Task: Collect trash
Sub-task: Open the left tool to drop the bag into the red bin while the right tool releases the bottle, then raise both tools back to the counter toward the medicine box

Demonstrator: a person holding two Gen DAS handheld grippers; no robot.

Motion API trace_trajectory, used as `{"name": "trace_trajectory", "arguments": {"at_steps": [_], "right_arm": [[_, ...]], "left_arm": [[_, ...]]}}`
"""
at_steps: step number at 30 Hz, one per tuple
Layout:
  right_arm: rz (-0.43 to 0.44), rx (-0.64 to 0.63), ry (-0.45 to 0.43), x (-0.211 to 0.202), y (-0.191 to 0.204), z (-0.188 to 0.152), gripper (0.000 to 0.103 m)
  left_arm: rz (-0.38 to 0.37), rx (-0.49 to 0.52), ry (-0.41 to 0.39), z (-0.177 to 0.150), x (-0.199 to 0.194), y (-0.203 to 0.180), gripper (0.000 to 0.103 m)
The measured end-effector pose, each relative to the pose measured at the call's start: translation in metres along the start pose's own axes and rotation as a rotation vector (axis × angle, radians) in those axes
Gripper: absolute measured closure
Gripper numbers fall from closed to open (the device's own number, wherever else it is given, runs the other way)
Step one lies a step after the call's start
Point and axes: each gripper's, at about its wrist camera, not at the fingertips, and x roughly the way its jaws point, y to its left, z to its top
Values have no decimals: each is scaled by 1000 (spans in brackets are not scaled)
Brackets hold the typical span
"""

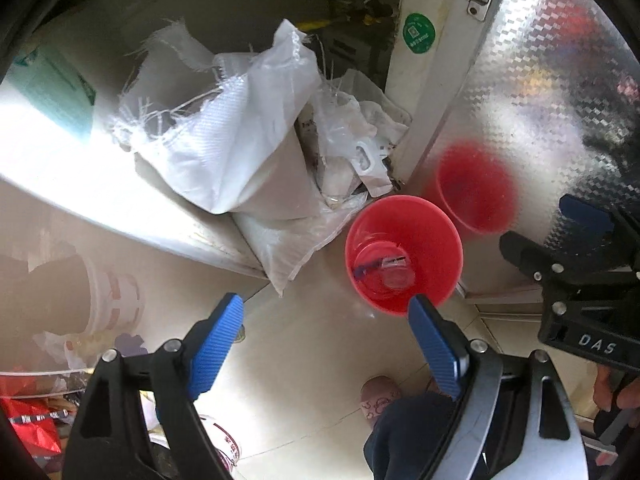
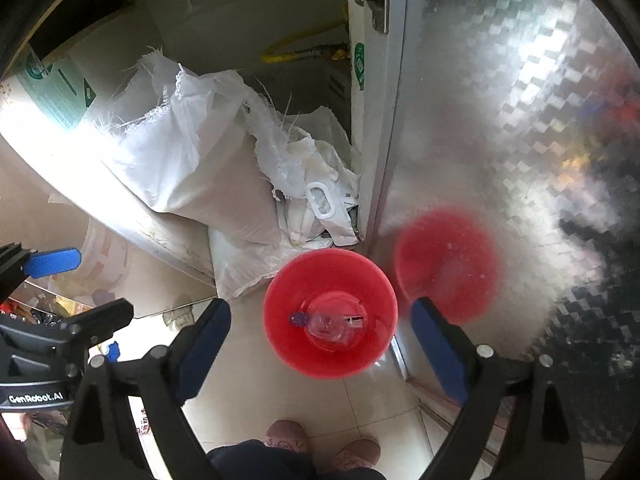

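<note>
Trash: clear plastic, blue cap

"DAS" stands in white on the right gripper's black body; "GenRobot.AI" on the left gripper's body. The green sticker on the door frame above the red bin is unreadable.

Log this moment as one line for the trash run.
left gripper: open, empty | right gripper: open, empty | red bin: on floor, clear plastic trash inside
</note>
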Motion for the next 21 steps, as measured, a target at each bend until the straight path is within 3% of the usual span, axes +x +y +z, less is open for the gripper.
{"name": "trace_trajectory", "arguments": {"at_steps": [7,21], "right_arm": [[-14,-11,14,-42,5,2,12],[-17,-6,-48,-192,32,30,12]], "left_arm": [[2,-16,-17,-8,-53,2,20],[-3,-21,-104,6,-205,17,20]]}}
